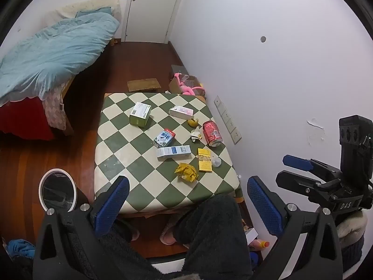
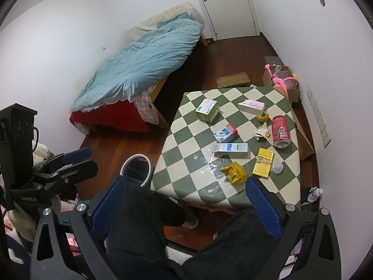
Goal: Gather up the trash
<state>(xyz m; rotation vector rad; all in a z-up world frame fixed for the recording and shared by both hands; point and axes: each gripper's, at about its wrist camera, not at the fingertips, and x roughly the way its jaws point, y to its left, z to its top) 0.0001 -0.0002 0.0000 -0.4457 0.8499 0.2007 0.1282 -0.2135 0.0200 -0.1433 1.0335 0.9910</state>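
Observation:
A green-and-cream checkered table (image 1: 130,163) (image 2: 186,163) holds trash: a crumpled yellow wrapper (image 1: 186,172) (image 2: 234,172), a yellow carton (image 1: 204,159) (image 2: 263,162), a red can (image 1: 212,133) (image 2: 281,131) on its side, a white-blue box (image 1: 173,151) (image 2: 230,149), a milk carton (image 1: 164,138) (image 2: 225,134), a green box (image 1: 140,114) (image 2: 207,110) and a pink-white carton (image 1: 181,112) (image 2: 251,106). A round bin (image 1: 57,190) (image 2: 137,168) with a white rim stands on the floor left of the table. My left gripper (image 1: 188,200) and right gripper (image 2: 186,203) are both open and empty, held above the table's near edge.
A bed with a blue quilt (image 1: 53,53) (image 2: 139,63) stands to the left. A cardboard box with a pink toy (image 1: 186,85) (image 2: 281,79) sits beyond the table by the right wall. The person's dark-clad legs (image 1: 209,228) are below the grippers. A bottle (image 2: 314,193) stands at the wall.

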